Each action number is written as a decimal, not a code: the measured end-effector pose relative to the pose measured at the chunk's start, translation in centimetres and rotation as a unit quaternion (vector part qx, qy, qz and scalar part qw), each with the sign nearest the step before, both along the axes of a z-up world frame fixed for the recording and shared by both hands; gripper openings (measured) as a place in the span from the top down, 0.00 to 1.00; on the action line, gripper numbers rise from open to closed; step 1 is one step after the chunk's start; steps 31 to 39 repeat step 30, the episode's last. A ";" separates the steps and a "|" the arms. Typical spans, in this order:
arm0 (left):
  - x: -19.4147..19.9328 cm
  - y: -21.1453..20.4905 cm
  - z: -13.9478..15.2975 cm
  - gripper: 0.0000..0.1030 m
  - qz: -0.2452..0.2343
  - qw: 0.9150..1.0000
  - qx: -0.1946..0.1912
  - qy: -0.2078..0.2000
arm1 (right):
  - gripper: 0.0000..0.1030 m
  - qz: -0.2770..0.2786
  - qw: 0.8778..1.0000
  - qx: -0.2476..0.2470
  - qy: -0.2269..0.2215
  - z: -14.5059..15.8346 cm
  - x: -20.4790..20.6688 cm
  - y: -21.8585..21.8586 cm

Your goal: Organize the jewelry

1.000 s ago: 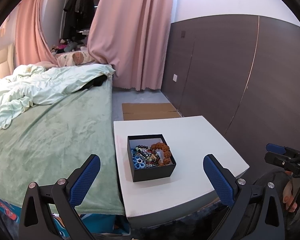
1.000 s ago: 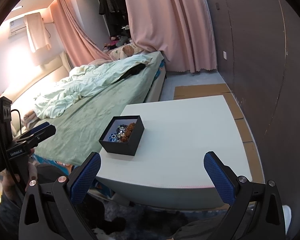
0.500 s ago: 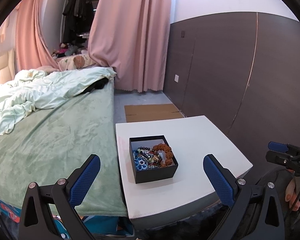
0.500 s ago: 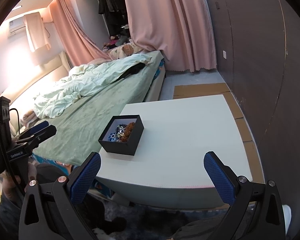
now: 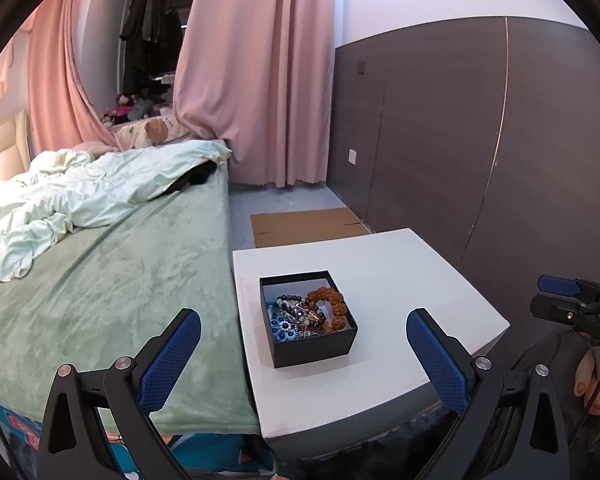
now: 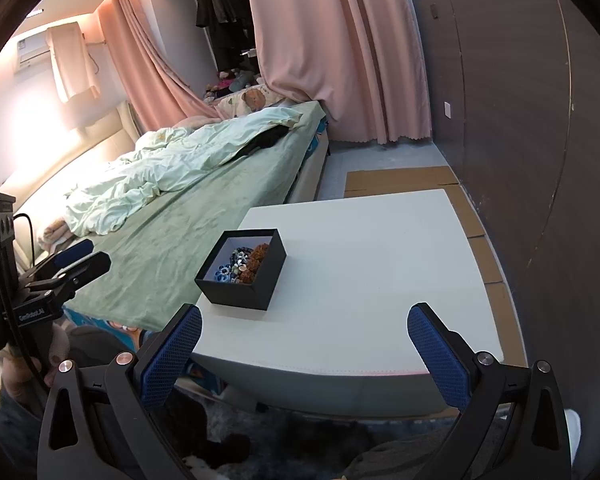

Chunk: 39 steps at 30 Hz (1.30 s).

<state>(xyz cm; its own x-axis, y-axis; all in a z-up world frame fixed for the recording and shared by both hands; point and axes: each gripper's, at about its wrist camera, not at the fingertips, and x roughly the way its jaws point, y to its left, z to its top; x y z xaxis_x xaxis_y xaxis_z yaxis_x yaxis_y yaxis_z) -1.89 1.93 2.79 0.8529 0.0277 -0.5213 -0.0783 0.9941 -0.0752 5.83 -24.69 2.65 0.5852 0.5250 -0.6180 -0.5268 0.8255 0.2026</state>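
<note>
With both my left gripper and right gripper spread wide and empty, I fear snagging the tangled beads and dragging the black box off the white table's left edge.

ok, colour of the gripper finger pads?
Blue textured pads on black fingers; clearest in the left wrist view.

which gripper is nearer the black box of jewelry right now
Left, by a small margin. The left gripper hangs open with the square black cardboard jewelry box straight ahead between its jaws. The right gripper hangs open too, with the box ahead and off to its left.
</note>
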 end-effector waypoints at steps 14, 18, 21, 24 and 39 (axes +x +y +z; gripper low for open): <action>0.0 -0.1 0.3 0.00 0.002 1.000 0.013 -0.001 | 0.00 -0.001 1.000 -0.006 0.000 -0.2 0.0 0.0; 0.0 -0.2 0.3 0.00 0.003 1.000 0.013 0.001 | 0.00 0.000 1.000 -0.008 -0.001 -0.3 0.1 0.1; 0.0 -0.3 0.4 0.00 0.003 1.000 0.015 0.000 | 0.00 -0.001 1.000 -0.010 -0.002 -0.4 0.0 0.2; -0.1 -0.3 0.5 0.00 0.006 1.000 0.017 -0.003 | 0.00 0.000 1.000 -0.010 -0.001 -0.4 0.1 0.1; 0.0 0.2 0.5 0.00 0.008 1.000 0.015 -0.001 | 0.00 0.000 1.000 -0.010 -0.001 -0.4 0.1 0.1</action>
